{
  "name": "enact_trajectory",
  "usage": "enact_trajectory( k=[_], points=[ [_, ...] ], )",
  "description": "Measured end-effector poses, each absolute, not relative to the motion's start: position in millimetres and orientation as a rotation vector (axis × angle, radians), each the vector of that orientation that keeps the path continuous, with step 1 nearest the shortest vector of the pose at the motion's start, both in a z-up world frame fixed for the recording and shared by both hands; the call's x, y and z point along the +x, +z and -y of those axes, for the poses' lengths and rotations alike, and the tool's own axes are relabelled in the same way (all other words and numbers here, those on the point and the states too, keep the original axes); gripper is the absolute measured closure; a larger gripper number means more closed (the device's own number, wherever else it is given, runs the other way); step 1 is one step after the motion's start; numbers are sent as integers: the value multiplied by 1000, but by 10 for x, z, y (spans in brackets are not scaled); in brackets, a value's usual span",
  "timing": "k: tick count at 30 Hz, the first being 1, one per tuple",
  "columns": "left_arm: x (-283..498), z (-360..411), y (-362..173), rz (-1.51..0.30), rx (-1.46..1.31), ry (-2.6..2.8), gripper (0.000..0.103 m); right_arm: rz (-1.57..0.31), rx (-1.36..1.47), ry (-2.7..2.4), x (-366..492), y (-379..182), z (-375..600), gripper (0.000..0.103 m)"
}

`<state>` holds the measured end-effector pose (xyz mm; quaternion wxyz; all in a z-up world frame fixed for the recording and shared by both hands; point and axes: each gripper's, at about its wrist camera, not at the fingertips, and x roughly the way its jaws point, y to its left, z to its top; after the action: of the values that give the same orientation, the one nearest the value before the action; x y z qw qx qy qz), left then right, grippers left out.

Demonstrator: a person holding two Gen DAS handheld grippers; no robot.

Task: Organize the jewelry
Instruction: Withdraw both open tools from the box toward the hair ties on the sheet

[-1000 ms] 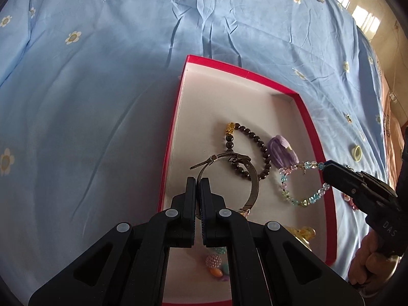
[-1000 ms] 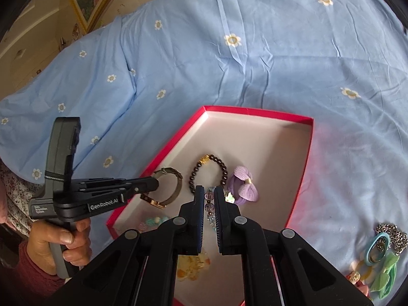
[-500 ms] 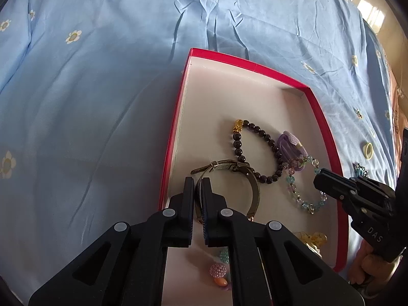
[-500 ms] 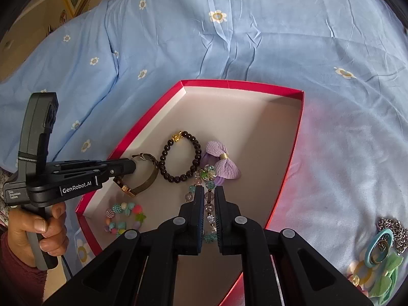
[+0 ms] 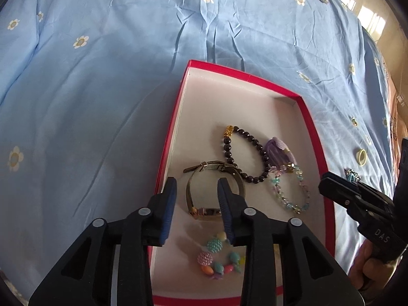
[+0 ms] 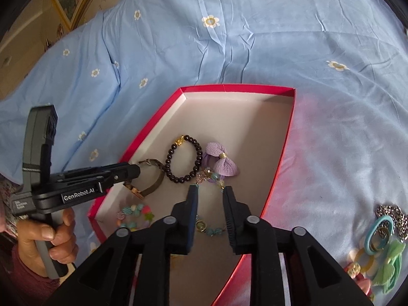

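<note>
A red box (image 5: 165, 158) (image 6: 280, 158) lies on the blue bedsheet. Inside lie a bronze mesh watch (image 5: 216, 170) (image 6: 153, 176), a dark bead bracelet (image 5: 244, 153) (image 6: 182, 160), a purple bow (image 5: 279, 150) (image 6: 221, 158), a clear bead bracelet (image 5: 290, 191) (image 6: 211, 229) and a pastel bead bracelet (image 5: 219, 257) (image 6: 135, 211). My left gripper (image 5: 197, 196) is open and empty, just above the watch. My right gripper (image 6: 210, 201) is open and empty over the clear bead bracelet.
Loose jewelry lies on the sheet right of the box: a blue ring, silver chain and green tassel (image 6: 385, 242), and a pale ring (image 5: 361, 156). The blue flowered sheet (image 5: 102, 76) surrounds the box.
Both grippers have opened. The left let the watch down into the box; the right released the clear bead bracelet, which now lies on the box floor.
</note>
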<state>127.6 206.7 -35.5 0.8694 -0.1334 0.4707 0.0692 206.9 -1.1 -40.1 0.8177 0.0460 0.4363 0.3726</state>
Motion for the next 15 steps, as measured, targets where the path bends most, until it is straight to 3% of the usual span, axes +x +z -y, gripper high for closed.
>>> enact_trajectory(
  k=[15],
  points=[
    [957, -1461, -151, -953, -283, 17, 65, -877, 190, 630, 1715, -164, 1141, 67]
  ],
)
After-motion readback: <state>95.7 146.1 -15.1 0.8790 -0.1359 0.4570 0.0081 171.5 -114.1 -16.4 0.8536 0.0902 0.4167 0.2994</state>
